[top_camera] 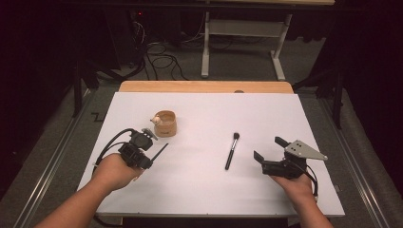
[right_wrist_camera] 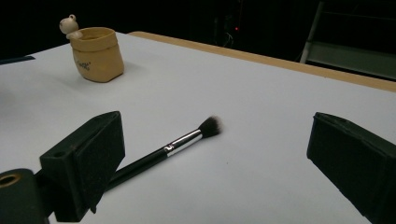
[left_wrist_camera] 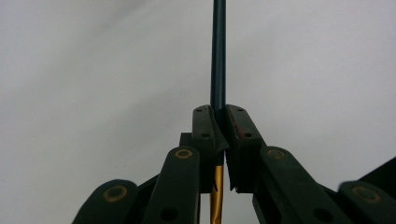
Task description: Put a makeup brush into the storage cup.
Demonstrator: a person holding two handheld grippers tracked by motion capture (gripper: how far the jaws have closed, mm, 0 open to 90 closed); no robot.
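My left gripper point(top_camera: 148, 161) point(left_wrist_camera: 218, 116) is at the table's left, shut on a thin dark stick point(top_camera: 161, 150) point(left_wrist_camera: 218, 56). The stick's dark blue handle runs out past the jaws, and a gold section sits behind them in the left gripper view. Its far end is hidden. My right gripper point(top_camera: 269, 148) point(right_wrist_camera: 219, 163) stands open at the right, with nothing between its jaws. A black makeup brush point(top_camera: 232, 151) point(right_wrist_camera: 173, 147) with a silver ferrule lies flat on the white table point(top_camera: 204, 190), just left of the right gripper.
A tan pot point(top_camera: 165, 123) point(right_wrist_camera: 95, 53) with a small bear figure on its rim stands behind the left gripper. A wooden strip point(top_camera: 204, 86) borders the table's far edge. Beyond it are cables and a white frame on the floor.
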